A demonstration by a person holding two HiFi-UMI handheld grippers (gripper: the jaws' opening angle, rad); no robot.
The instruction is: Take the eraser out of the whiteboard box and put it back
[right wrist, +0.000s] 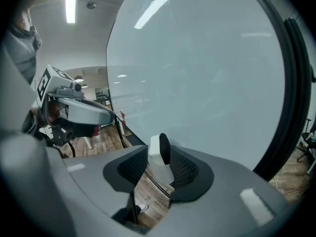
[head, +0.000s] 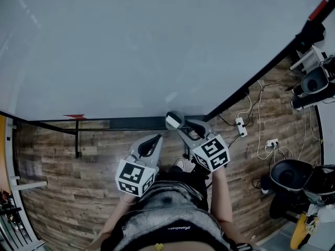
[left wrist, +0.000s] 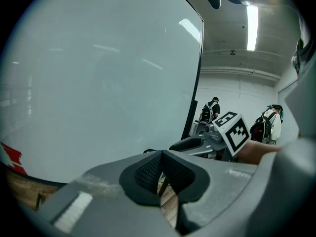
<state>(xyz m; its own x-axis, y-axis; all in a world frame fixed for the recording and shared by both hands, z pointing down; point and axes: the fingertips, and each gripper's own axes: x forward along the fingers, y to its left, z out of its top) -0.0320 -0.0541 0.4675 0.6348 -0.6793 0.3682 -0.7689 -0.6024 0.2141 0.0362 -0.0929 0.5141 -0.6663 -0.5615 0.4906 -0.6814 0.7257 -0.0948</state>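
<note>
Eraser [right wrist: 159,156], white with a black felt face, stood upright between the pads of the right tongs [right wrist: 158,166], which were closed on it at about half their width; only the right gripper view showed that grip. In the head view the eraser [head: 174,120] was a pale block at the tip of the right tongs [head: 178,125], by the dark tray [head: 131,123] along the lower edge of the whiteboard [head: 157,46]; whether it touched the tray could not be told. The left tongs [left wrist: 160,154] were closed tip to tip on nothing, just beside the right ones. The left gripper view alone showed people [left wrist: 213,110] standing far behind
</note>
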